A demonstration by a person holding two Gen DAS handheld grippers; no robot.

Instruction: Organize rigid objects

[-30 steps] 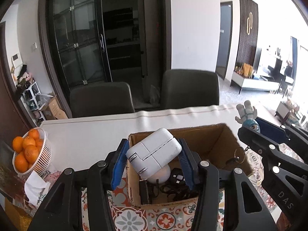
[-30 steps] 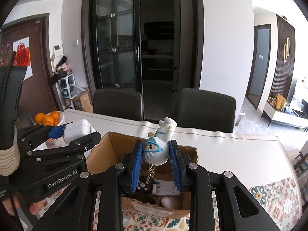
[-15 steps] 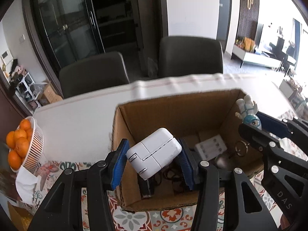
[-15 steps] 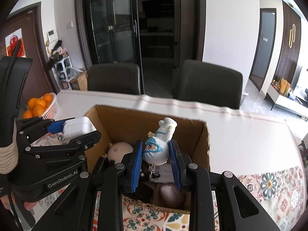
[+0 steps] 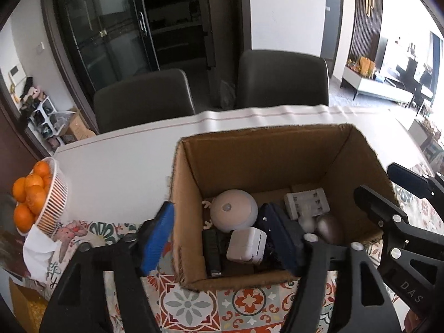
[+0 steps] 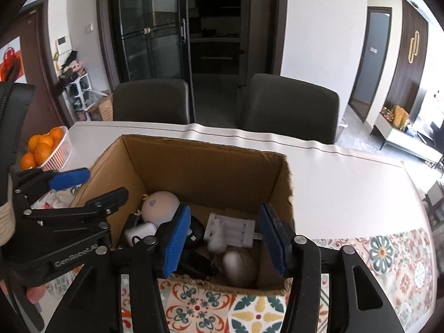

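Observation:
An open cardboard box [image 5: 266,149] [image 6: 205,163] stands on the table. Both grippers hang open and empty over its near edge. My left gripper [image 5: 222,238] has its left finger outside the box wall. The white power adapter [image 5: 246,244] [image 6: 140,229] lies in the box beside a round white toy [image 5: 233,210] [image 6: 159,207]. My right gripper [image 6: 224,238] is over the right half, above a white battery case [image 6: 233,230] [image 5: 306,202]. A blurred small figure [image 6: 219,236] shows below the right gripper in the box. A grey mouse-like object [image 6: 240,267] lies near the front.
A white basket of oranges [image 5: 41,197] [image 6: 47,149] stands at the left. Two dark chairs [image 5: 144,100] [image 6: 288,108] stand behind the white table [image 5: 116,161]. A patterned mat [image 5: 194,305] lies under the box.
Both grippers have opened. The left let go of the white adapter, which now lies in the box. The right let go of the small figure, which dropped into the box. Both grippers tilted further down.

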